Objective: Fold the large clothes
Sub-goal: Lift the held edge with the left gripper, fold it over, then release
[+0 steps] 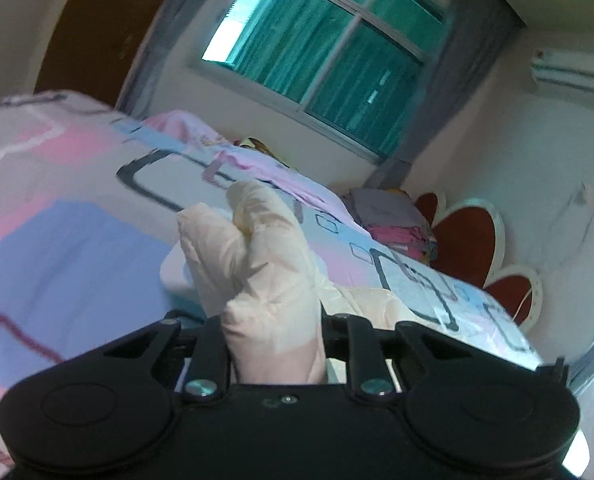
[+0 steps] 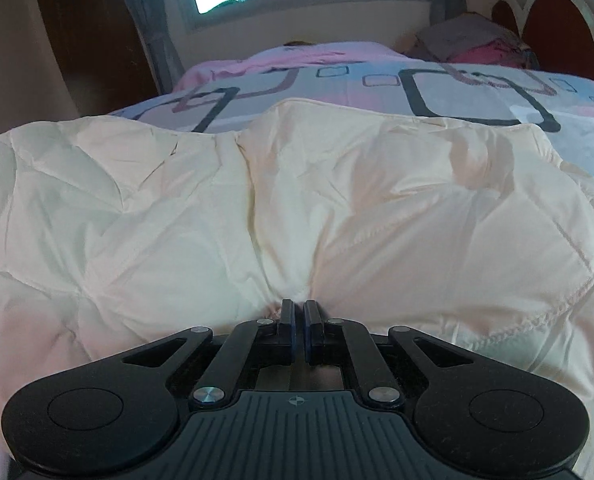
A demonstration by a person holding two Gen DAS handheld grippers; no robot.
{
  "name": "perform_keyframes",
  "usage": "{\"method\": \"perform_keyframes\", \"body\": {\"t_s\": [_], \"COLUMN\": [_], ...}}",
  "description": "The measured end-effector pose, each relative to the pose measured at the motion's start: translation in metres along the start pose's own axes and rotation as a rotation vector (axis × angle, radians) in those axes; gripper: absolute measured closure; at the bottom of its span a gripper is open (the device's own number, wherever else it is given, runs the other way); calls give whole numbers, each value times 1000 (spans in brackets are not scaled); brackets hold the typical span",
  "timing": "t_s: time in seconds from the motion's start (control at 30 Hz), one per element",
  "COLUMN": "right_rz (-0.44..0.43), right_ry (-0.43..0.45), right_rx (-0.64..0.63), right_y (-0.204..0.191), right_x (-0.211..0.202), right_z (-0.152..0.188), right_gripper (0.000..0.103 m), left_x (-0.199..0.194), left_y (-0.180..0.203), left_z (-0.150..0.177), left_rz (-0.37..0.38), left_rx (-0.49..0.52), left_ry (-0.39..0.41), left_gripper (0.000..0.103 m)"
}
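Note:
A cream quilted padded garment lies spread on the bed and fills most of the right wrist view. My right gripper is shut on a pinch of this cream fabric at its near edge. In the left wrist view my left gripper is shut on a bunched fold of the same cream garment, lifted above the bed; the fabric hides the fingertips.
The bed has a patterned sheet of pink, blue and dark squares. A pink garment lies at the far side. A pile of folded clothes sits by the red flower headboard. A window is behind.

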State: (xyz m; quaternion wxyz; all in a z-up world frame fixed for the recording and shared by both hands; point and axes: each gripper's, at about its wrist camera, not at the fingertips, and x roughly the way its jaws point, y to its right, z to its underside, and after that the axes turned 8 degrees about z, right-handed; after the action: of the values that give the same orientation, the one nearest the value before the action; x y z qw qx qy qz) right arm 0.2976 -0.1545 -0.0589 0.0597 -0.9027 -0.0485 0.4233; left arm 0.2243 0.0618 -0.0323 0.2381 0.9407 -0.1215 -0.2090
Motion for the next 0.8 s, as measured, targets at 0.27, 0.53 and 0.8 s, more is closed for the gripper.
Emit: {"method": "perform_keyframes", "body": {"t_s": [0.27,0.53,0.8], "right_rz": [-52,-42,-111], "right_ry": [-18,-164,-31], "right_rx": [-1,-43,-18], "right_y": [11,2,45], "right_x": [-74,-31,-68], "right_z": [15,44,10], "right_gripper": [98,98,98], "left_x": [4,-4,2], "left_y": [11,54,104], "left_z": [-7,-7,-6], "left_rz": [19,62,19], "left_rx": [86,207,319], "left_ry": [-32,-56,-49], "left_gripper": [84,84,84]}}
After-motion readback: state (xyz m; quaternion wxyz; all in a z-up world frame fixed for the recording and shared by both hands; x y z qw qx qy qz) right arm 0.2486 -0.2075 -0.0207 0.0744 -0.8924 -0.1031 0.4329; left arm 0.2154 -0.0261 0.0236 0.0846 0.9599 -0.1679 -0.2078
